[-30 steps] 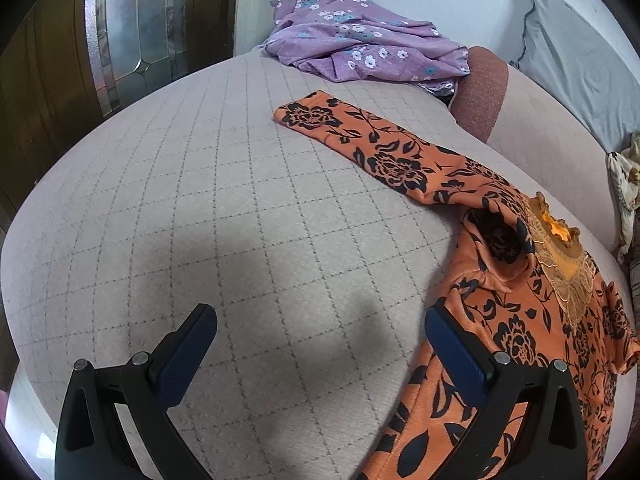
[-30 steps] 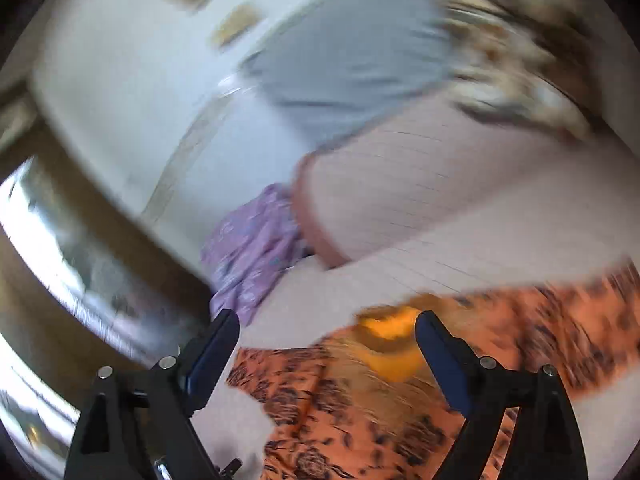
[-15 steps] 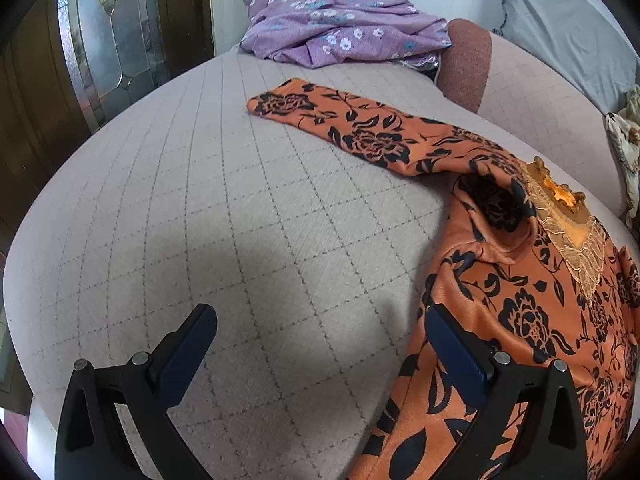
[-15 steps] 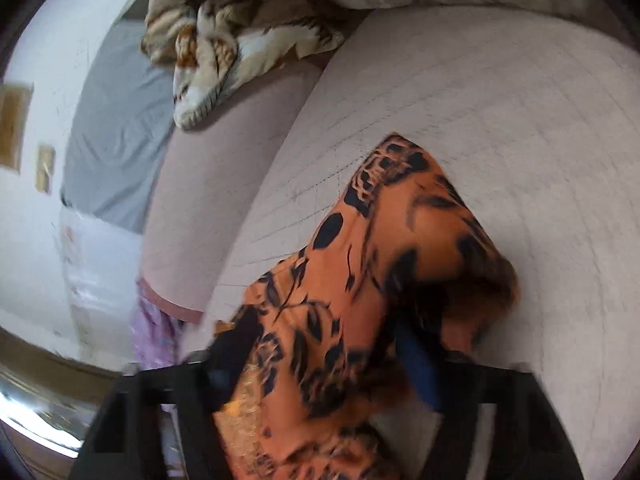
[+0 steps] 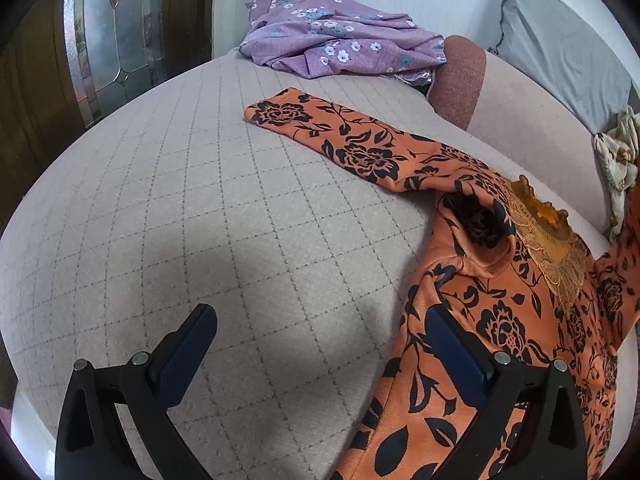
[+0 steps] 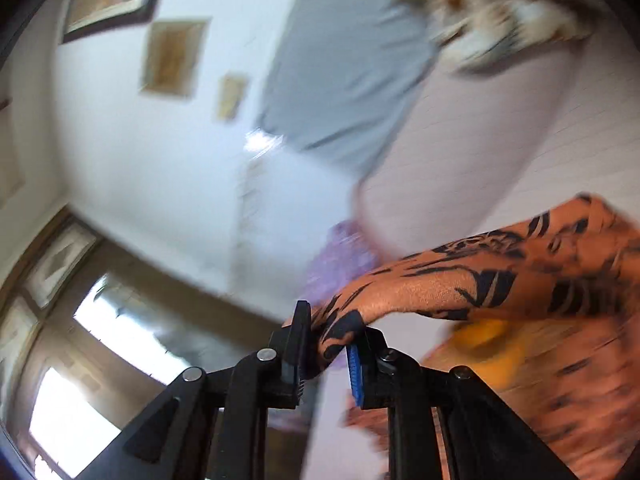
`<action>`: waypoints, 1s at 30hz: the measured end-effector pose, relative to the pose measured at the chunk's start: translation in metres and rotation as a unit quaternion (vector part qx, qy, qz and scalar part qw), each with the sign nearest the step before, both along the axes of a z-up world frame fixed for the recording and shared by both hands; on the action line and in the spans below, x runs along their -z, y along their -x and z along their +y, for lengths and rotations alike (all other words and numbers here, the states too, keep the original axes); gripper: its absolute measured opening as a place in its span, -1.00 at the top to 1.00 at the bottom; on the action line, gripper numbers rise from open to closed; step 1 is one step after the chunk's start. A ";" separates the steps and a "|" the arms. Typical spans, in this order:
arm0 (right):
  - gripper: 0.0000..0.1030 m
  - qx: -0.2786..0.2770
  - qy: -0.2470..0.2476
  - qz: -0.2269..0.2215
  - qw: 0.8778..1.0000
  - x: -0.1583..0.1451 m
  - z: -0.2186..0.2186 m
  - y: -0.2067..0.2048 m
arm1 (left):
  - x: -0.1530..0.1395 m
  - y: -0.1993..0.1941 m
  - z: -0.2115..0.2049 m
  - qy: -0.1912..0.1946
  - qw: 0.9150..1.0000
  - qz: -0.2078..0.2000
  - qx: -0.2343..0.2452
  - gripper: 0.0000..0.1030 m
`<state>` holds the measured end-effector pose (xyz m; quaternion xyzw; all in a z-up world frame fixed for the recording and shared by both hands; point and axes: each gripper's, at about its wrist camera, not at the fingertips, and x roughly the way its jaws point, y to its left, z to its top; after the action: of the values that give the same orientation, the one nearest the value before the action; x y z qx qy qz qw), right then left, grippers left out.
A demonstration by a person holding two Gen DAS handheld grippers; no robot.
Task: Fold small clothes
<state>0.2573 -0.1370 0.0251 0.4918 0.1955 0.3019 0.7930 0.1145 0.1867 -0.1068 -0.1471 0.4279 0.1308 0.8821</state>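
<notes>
The orange floral top (image 5: 500, 320) lies on the bed (image 5: 200, 200), bunched toward the right side of the left wrist view. One sleeve (image 5: 340, 144) stretches flat up the quilted cover toward a crumpled purple flowered garment (image 5: 336, 40) near the far edge. The gold lace collar (image 5: 548, 240) faces up.

The left claw (image 5: 320, 344) hangs spread wide above the cover with nothing between its pads; its right finger (image 5: 452, 352) sits over the top's near edge, though whether it touches the cloth cannot be told.

A broad stretch of bare quilt lies open to the left of the top, running out to the bed's rounded edge, beyond which a dark door with leaded glass (image 5: 116, 32) stands.

The right claw (image 6: 330, 344) is closing on a fold of the other sleeve (image 6: 480, 280), the cloth pinched between its pads and pulled taut off to the right.

The right wrist view is heavily blurred: a grey pillow (image 6: 348, 64), wall frames (image 6: 172, 60) and a patterned bundle (image 6: 488, 12) are only smears. The top's lower hem is cut off by the frame's edge in both views.
</notes>
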 end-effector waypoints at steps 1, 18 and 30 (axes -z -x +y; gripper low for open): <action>0.63 -0.014 -0.005 -0.004 1.000 0.004 0.021 0.002 | 0.000 0.001 0.001 0.003 1.000 -0.001 -0.002 -1.00; -0.74 -0.101 0.106 0.144 0.979 0.129 0.107 -0.003 | 0.001 -0.002 -0.004 0.006 1.000 -0.001 0.008 -1.00; -0.82 0.006 0.398 0.086 0.913 0.177 0.090 0.025 | -0.025 -0.043 0.074 0.243 0.965 -0.096 0.016 -1.00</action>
<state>0.2325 -0.0470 -0.1519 0.1605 0.3638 0.1511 0.9050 0.1575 0.2603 -0.0819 -0.3620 0.3623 -0.0060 0.8588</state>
